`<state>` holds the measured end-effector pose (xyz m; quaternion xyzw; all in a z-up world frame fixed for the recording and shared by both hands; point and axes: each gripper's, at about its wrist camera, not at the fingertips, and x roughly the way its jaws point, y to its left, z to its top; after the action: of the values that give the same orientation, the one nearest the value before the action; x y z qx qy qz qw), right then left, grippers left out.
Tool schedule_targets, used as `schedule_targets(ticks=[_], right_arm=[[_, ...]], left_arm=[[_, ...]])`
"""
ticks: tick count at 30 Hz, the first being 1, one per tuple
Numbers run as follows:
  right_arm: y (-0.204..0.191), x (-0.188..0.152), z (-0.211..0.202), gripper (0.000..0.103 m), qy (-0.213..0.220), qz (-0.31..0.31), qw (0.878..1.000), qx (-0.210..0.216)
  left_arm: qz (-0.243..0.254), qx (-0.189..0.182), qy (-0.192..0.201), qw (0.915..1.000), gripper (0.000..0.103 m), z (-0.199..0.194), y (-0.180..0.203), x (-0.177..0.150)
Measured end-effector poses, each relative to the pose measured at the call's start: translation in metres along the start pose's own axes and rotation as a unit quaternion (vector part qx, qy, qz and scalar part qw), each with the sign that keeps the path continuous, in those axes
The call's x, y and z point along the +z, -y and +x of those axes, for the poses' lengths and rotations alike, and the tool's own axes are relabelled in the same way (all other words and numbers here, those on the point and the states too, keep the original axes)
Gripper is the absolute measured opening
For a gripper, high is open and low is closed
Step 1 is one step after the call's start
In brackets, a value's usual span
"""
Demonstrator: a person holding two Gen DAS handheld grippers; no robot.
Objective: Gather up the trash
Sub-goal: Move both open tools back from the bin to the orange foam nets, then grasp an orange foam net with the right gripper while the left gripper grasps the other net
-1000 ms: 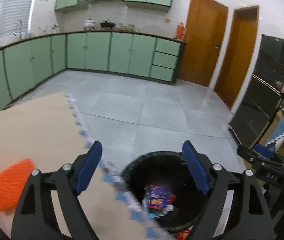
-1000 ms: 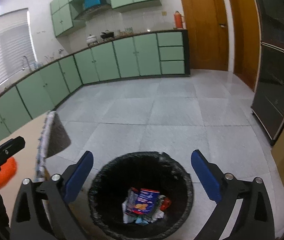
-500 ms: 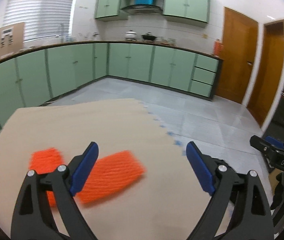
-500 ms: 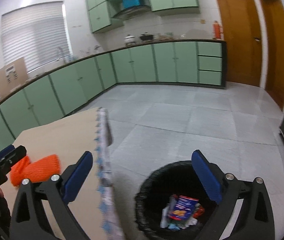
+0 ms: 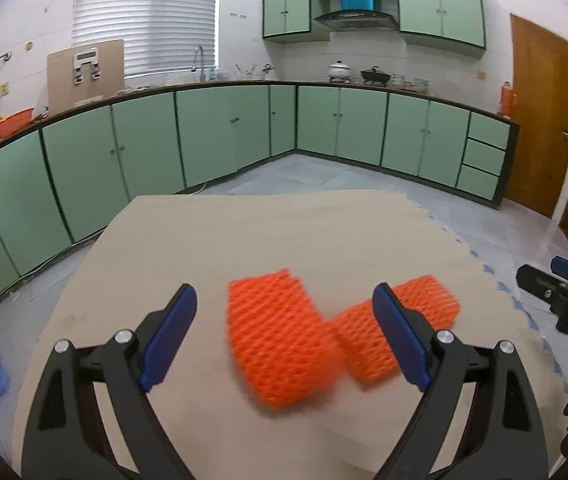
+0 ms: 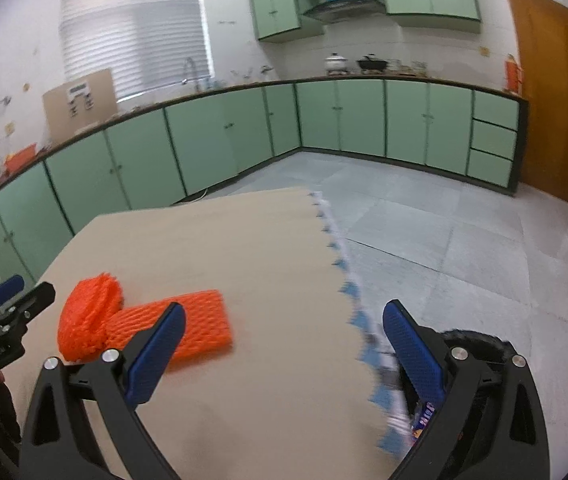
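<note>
While both show orange nets (image 5: 280,340), only the right-wrist view shows the bin (image 6: 480,340).

sleeves (image 5: 280,344): orange foam mesh | table (image 5: 244,240): matt beige | floor (image 6: 444,240): glossy tile

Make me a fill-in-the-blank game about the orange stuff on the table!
1. The number of orange foam nets on the table is ___.
2. The cabinet doors under the counter are the colour ___.
3. The pads of the left tool are the colour ___.
4. Both tools, the right tool too, stand ___ and hold nothing.

Missing words: two; green; blue; open
</note>
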<state>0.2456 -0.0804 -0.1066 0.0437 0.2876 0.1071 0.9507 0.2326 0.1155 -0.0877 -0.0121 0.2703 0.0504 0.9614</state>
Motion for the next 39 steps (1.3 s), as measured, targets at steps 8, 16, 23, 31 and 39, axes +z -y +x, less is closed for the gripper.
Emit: schedule_targets(ticks=[8,16,23,31,39], right_arm=[[-0.034,-0.007,0.039,0.092,-0.037,-0.012,0.999,0.006],[-0.051,-0.019,0.068,0.068,-0.095,-0.031,0.995,0.009],[-0.054,-0.025,0.077,0.013,-0.118,-0.029,0.992,0.045],[-0.044,-0.021,0.059,0.008,-0.084,-0.031,0.996,0.023],[-0.030,-0.014,0.046,0.008,-0.058,-0.033,0.998,-0.009]], left_arm=[[-0.002,0.015,-0.011,0.9998,0.087,0.005,-0.022,-0.011],[-0.003,0.009,-0.027,0.9996,0.087,0.014,-0.021,-0.024],[-0.015,-0.003,-0.050,0.9986,0.087,0.026,-0.021,-0.025],[-0.023,-0.009,-0.082,0.9963,0.087,0.042,-0.015,-0.026],[-0.049,-0.023,-0.137,0.9891,0.070,0.067,-0.009,-0.031]])
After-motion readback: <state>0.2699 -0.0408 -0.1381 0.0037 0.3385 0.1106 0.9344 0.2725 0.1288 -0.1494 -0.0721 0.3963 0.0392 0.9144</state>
